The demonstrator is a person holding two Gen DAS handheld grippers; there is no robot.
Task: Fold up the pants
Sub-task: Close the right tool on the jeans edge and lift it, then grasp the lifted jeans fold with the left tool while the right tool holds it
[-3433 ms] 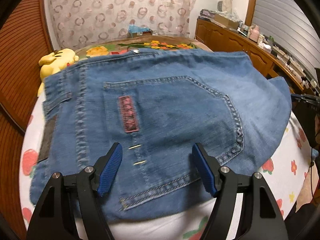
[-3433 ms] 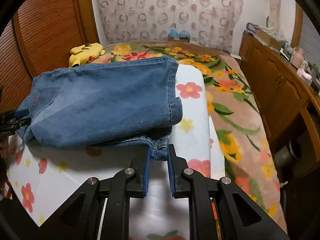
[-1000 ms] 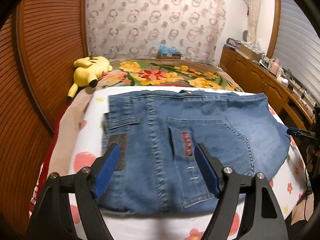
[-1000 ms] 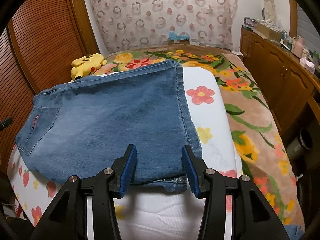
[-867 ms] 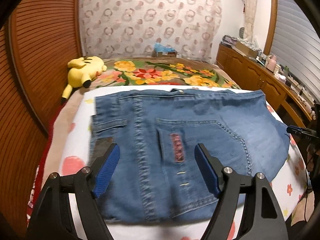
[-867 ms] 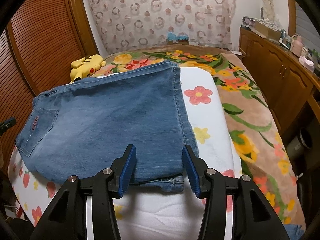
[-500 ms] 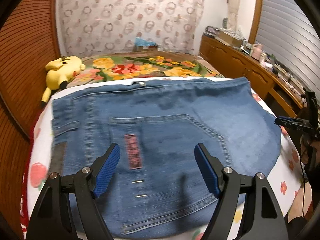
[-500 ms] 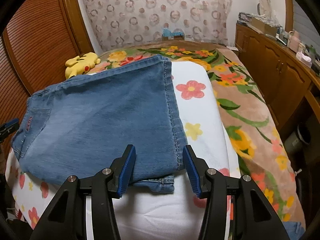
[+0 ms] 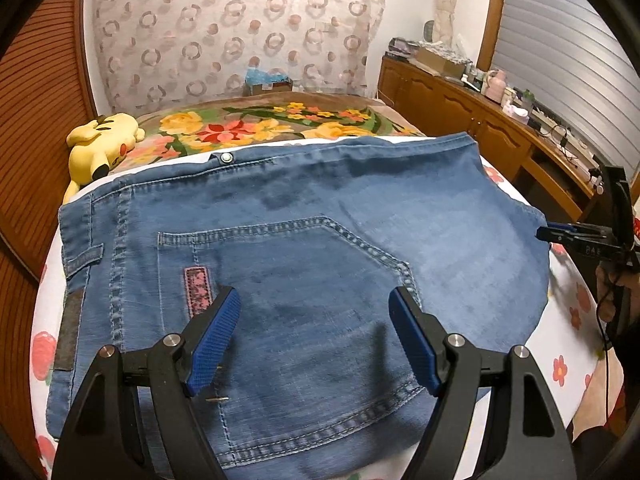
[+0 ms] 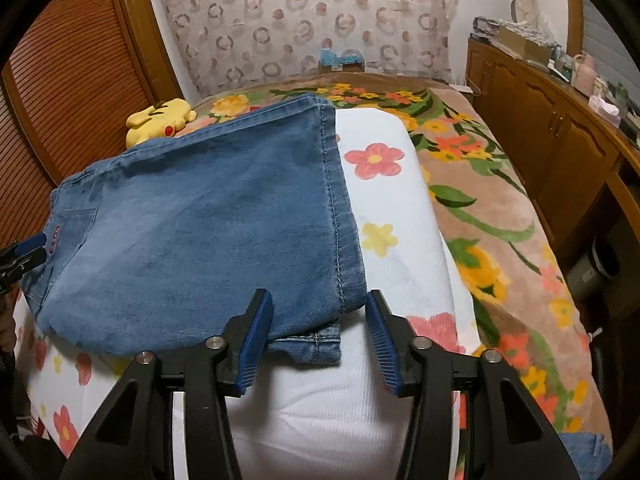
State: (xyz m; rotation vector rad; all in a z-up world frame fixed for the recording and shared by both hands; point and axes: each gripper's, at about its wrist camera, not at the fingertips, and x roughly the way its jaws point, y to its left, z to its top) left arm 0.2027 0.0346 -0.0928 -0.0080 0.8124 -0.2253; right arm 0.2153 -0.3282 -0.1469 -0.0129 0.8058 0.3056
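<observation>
The folded blue denim pants [image 9: 304, 248] lie flat on a white towel printed with red and yellow flowers [image 10: 384, 208], which is spread over a bed with a brown floral blanket [image 10: 500, 208]. In the left wrist view the waistband with its metal button [image 9: 226, 157] runs along the far edge, and a back pocket with a small pink label [image 9: 197, 290] faces up. The left gripper [image 9: 314, 338] hovers over the pocket near the near edge, its blue-padded fingers [image 9: 212, 344] spread wide apart and holding nothing. The right gripper [image 10: 318, 340] sits at the near right corner of the pants, where a lower hem layer [image 10: 312, 344] sticks out from under the top layer; its fingers [image 10: 254, 338] are apart, on either side of that corner, not clamped. A yellow plush toy [image 10: 160, 118] lies at the far left of the bed. A wooden cabinet [image 10: 552, 140] lines the right wall.
</observation>
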